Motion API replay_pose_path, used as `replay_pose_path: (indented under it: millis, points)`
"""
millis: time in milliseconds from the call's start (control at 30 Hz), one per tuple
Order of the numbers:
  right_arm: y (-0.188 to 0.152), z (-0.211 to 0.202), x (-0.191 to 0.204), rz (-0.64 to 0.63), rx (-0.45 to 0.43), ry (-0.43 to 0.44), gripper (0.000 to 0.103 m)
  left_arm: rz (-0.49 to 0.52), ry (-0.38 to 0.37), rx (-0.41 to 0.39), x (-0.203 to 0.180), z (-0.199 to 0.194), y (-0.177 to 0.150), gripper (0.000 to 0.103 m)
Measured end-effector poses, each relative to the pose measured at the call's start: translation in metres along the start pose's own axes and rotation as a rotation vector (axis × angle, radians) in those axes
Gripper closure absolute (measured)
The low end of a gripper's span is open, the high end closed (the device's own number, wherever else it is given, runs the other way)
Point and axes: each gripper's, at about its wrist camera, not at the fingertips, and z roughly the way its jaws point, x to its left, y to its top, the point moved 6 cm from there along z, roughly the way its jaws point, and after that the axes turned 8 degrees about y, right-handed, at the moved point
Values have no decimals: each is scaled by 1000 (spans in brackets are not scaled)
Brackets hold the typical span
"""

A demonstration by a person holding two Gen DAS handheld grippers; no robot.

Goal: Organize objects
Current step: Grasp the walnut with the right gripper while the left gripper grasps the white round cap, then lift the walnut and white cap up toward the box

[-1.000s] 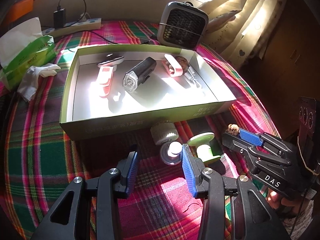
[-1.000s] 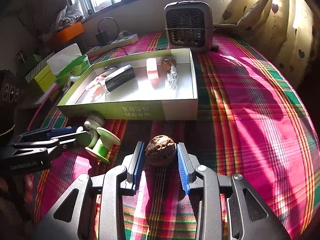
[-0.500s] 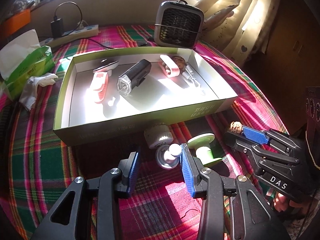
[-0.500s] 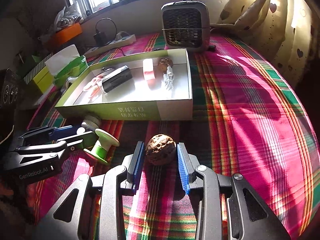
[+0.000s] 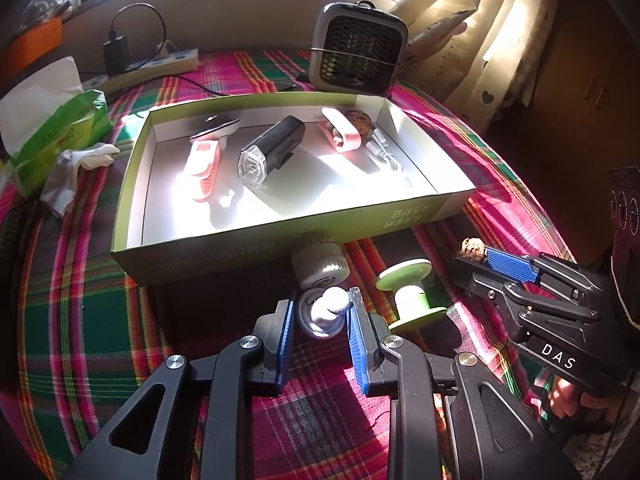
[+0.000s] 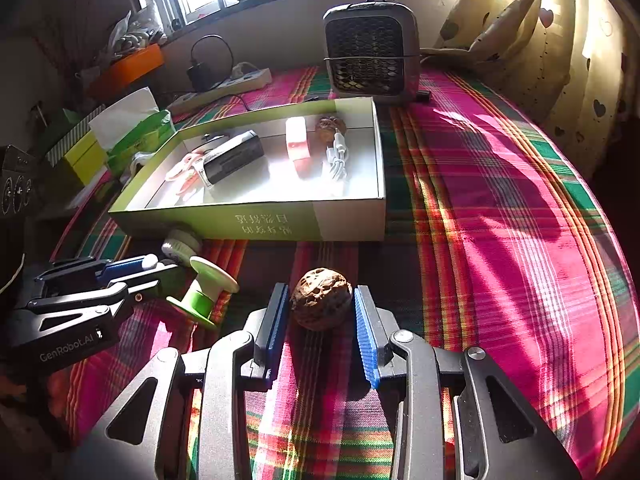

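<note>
Nearest in the left wrist view, the left gripper [image 5: 322, 312] has just been closing, and its blue pads now flank a small white knob-topped piece [image 5: 326, 314] that lies on the plaid cloth [image 5: 80, 320]; the right pad touches the knob, the left pad looks to be at the rim of its grey base, so the grip reads as clamped on it. Just to the right stands a green spool [image 5: 410, 292], tilted on its flange, and just beyond sits a white round cap [image 5: 320, 268], close against the near wall of the box.

In the right wrist view, the right gripper [image 6: 322, 308] holds a walnut [image 6: 322, 298] pinched between both pads, above the cloth and near the box's front wall. The left gripper's body there carries the words "GenRobot.AI"; the right gripper's body, seen from the left wrist, reads "DAS".

Farther back lies the green cardboard box [image 5: 280, 236], open-topped, with Chinese characters printed on its front — upside down from here and not legible. Inside, left to right: pink scissors [image 5: 202, 172], a black bike light [image 5: 272, 152], a pink strap [image 5: 340, 134], a second walnut [image 5: 358, 126] in the far right corner, and a white cable [image 5: 386, 152].

Left of the box sit a green tissue pack [image 5: 52, 128] and a crumpled tissue [image 5: 76, 168]. At the far edge — a power strip [image 5: 160, 68] with a black charger, and a grey mesh-fronted fan [image 5: 358, 54].
</note>
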Motion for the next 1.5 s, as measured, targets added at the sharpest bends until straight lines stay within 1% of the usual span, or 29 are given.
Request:
replay_pose_path:
  millis: [400, 700, 1067, 1500]
  points:
    - [0, 0, 0, -4, 2, -6, 70, -2, -7, -5, 0, -1, -1, 81]
    - [0, 0, 2, -9, 2, -14, 70, -23, -23, -12, 5, -3, 0, 81]
    - [3, -5, 3, -17, -12, -13, 70, -14, -32, -36, 6, -11, 5, 81]
    - [1, -4, 6, -33, -4, -34, 70, -25, -23, -37, 11, -12, 1, 81]
